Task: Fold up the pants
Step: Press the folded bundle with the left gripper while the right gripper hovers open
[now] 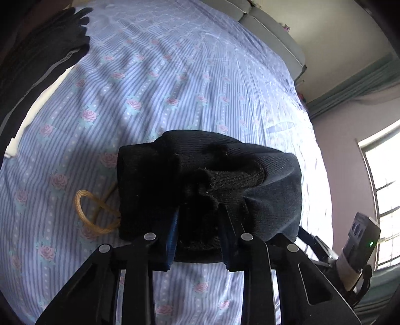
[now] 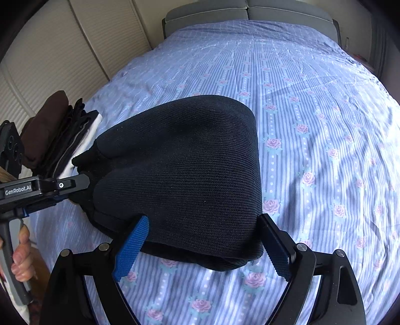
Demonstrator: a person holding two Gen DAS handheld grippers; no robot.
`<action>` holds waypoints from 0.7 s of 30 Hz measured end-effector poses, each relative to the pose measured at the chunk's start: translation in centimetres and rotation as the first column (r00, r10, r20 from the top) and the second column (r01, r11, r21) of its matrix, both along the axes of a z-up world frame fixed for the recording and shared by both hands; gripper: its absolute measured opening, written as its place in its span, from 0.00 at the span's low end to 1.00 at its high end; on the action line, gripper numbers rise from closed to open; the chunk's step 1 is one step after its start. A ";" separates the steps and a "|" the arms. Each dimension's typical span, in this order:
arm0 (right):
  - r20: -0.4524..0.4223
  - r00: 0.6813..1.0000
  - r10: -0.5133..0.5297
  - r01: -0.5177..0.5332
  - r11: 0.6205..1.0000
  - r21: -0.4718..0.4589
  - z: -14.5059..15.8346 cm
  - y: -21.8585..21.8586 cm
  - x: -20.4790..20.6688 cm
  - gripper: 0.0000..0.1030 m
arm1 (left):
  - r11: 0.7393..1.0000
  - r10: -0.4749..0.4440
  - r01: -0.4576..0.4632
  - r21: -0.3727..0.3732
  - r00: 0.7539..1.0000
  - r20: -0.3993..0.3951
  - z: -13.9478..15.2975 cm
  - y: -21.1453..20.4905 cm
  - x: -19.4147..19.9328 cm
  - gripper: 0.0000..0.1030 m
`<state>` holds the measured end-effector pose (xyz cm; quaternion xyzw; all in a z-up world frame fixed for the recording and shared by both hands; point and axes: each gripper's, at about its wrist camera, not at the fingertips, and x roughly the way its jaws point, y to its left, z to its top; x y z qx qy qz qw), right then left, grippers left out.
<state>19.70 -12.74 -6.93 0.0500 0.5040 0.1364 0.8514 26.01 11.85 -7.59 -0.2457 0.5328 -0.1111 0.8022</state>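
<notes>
**Reviewer:** Well, what did your two cameras show that differed?

**Observer:** Your left gripper (image 1: 198, 220) had its fingers closed down on a bunched edge of the black pants (image 1: 210, 185), the knit fabric pinched between the pads. Only that view showed the tan drawstring (image 1: 96, 212) looping out from under the pants onto the bedsheet (image 1: 175, 87), and the window (image 1: 385, 200) off to the right.

**Reviewer:** And your right side?

**Observer:** Your right gripper (image 2: 202, 246) stood wide open, its blue-padded fingers (image 2: 131, 247) either side of the near edge of the pants (image 2: 180, 175), holding nothing. From there you saw the pants as a folded bundle lying on the bed, with your left gripper (image 2: 75, 182) reaching in at its left edge. That view alone showed the stack of folded clothes (image 2: 57, 135), brown on top of dark and white pieces, sitting just beside the pants near the left edge of the bed.

**Reviewer:** Any containers?

**Observer:** I could not make one out in either view.

**Reviewer:** Room to move?

**Observer:** You had open sheet beyond the pants up to the grey headboard (image 2: 247, 11), and to the right of them as well. On the left, the stack and the edge of the bed sat close by.
</notes>
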 end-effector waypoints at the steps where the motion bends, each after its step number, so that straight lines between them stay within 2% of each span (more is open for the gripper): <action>1: -0.001 1.000 0.001 -0.001 1.000 -0.001 -0.1 0.2 0.1 0.87 | 1.000 -0.011 0.011 0.004 1.000 -0.014 -0.4 -0.2 0.0 0.29; 8: 0.004 1.000 0.019 -0.019 0.999 -0.029 -0.4 0.8 -0.1 0.91 | 1.000 -0.014 0.013 -0.018 0.998 -0.057 -1.4 -0.5 0.5 0.33; 12: 0.004 1.000 0.012 -0.012 0.999 -0.039 -0.5 1.0 0.0 0.91 | 0.995 -0.006 -0.002 -0.104 0.997 -0.080 -2.5 0.0 1.0 0.25; 15: 0.009 1.000 0.014 -0.013 0.999 -0.035 -0.4 0.9 0.0 0.91 | 0.987 0.012 -0.025 -0.159 0.997 -0.078 -2.1 0.8 0.8 0.20; 17: 0.017 1.000 0.013 -0.012 0.999 -0.034 -0.1 1.1 -0.2 0.91 | 0.987 0.023 -0.030 -0.161 0.999 -0.043 -1.1 1.3 0.6 0.19; 21: 0.060 0.997 0.043 -0.042 0.999 -0.022 1.5 1.8 -0.9 0.91 | 0.993 0.037 -0.026 -0.118 0.995 0.097 2.6 2.2 -0.3 0.19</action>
